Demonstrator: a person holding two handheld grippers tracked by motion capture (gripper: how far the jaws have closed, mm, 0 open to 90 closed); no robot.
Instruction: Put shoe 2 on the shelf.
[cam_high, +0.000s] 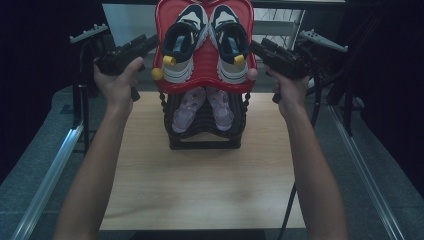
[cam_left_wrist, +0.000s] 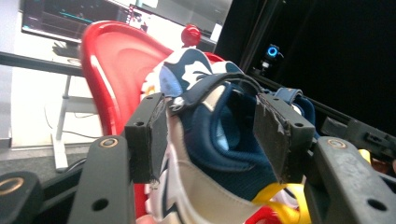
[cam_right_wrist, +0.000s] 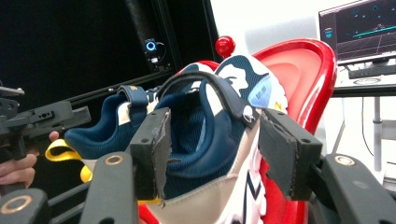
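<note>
Both grippers, left (cam_high: 154, 41) and right (cam_high: 255, 46), gape around sneakers (cam_high: 206, 40) (red rack (cam_high: 205, 80)) above wooden table (cam_high: 200, 185).

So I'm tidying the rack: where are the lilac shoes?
High view: the lilac shoes sit on the black lower tier, under the red tray holding the navy sneakers.

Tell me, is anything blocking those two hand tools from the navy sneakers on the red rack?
Nothing visible. The left tool already straddles the left sneaker, the right tool straddles the right sneaker, on the red rack.
</note>
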